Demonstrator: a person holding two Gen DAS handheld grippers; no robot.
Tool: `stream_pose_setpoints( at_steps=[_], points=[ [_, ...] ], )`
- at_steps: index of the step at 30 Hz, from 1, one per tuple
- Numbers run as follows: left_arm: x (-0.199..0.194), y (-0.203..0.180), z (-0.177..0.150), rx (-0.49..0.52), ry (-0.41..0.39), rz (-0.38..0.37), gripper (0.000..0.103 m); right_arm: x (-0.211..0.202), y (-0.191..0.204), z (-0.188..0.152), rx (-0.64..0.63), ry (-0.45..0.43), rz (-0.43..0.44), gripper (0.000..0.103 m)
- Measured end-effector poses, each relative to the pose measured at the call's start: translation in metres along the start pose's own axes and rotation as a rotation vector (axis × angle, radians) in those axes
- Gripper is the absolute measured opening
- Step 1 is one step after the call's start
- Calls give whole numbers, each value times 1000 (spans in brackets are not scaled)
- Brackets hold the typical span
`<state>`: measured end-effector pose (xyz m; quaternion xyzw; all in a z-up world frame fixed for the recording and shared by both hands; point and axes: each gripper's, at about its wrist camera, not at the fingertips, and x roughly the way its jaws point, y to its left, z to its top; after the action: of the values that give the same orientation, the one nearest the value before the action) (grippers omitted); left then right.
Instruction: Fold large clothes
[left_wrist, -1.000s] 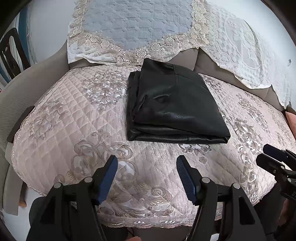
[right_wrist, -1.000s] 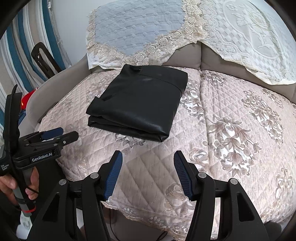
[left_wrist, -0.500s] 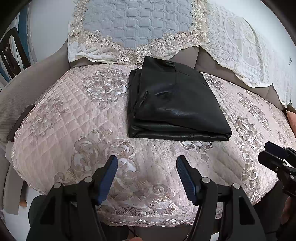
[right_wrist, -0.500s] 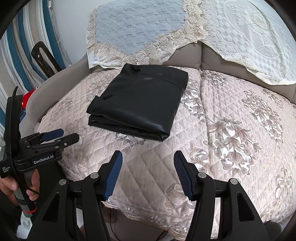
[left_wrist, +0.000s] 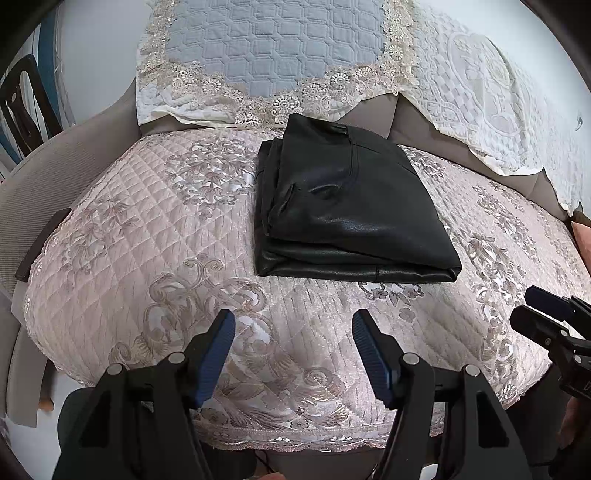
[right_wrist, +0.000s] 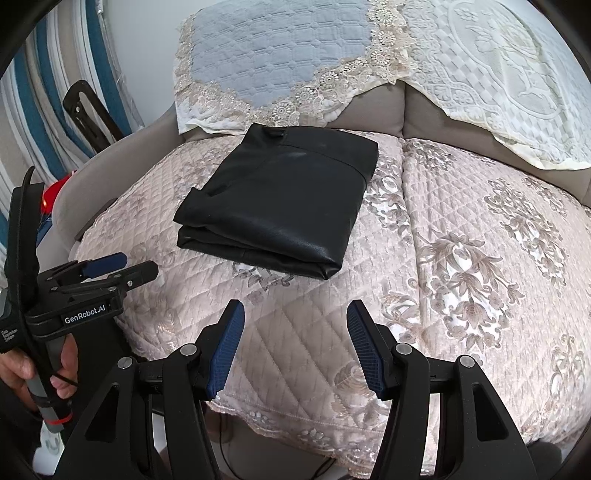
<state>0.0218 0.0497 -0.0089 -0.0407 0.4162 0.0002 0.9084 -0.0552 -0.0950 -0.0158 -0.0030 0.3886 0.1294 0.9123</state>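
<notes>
From my left wrist view, the black, leather-look garment (left_wrist: 351, 206) lies folded into a thick rectangle on the pale pink quilted sofa cover with embroidered scrolls (left_wrist: 122, 236), its far end up against the blue quilted, lace-edged throw (left_wrist: 273, 48) on the backrest. My left gripper (left_wrist: 293, 350) hangs over the front of the seat with its jaws about half open and nothing between them; the garment is ahead of them and well apart, its near folded edge facing me. My right gripper (left_wrist: 539, 314) pokes in at the right edge, also clear of the garment

From my right wrist view, the same garment sits ahead and a little left of my right gripper (right_wrist: 295, 343), whose jaws stand about half open and empty over bare quilt. My left gripper shows at the left, held by a hand (right_wrist: 22, 373), apart from the cloth, its jaws parted with nothing in them

I judge the folding looks finished, or nearly so: the layers stack squarely with no loose sleeve or leg trailing. If another fold is wanted, I'd need to reach forward and pinch the near corners; otherwise only a tidy-up remains
</notes>
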Motion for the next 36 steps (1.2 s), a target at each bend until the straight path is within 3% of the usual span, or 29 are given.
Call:
stream_pose_setpoints(
  at_steps=[36],
  points=[
    [2, -5, 1, 3, 11, -9, 68, 3, 0, 0, -20, 11, 14, 59]
  ],
)
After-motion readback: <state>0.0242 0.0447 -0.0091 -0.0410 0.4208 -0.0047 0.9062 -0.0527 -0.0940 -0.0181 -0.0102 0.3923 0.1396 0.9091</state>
